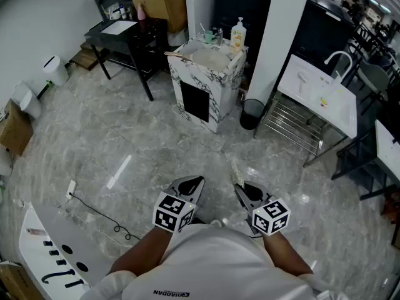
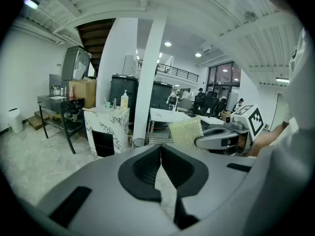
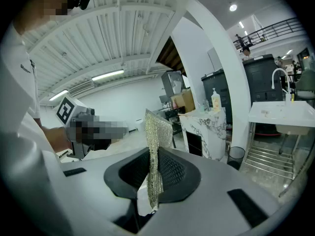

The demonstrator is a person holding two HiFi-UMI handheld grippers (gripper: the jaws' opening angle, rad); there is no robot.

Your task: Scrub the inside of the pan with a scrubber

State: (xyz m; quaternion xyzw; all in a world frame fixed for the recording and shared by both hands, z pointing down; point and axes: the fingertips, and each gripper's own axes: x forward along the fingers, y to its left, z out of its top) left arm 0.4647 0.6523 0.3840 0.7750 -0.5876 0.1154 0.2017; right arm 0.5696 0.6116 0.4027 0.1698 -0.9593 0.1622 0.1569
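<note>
No pan shows in any view. My right gripper [image 1: 239,190] is held close to my body and is shut on a thin, glittery mesh scrubber [image 3: 154,141], which stands upright between the jaws and sticks out past their tips. In the head view the scrubber [image 1: 237,170] appears as a pale sliver over the floor. My left gripper [image 1: 197,181] hangs beside it at the same height, shut with nothing between its jaws [image 2: 160,147]. The left gripper view catches the scrubber [image 2: 187,133] side-on in the right gripper [image 2: 199,141].
A marble-patterned sink stand [image 1: 209,80] with a soap bottle [image 1: 237,36] is ahead across the grey floor. A black table [image 1: 128,36] and cardboard box [image 1: 164,2] are behind it at the left. A white sink unit [image 1: 319,95] and black bin [image 1: 252,113] are at the right. A cable [image 1: 94,211] lies on the floor.
</note>
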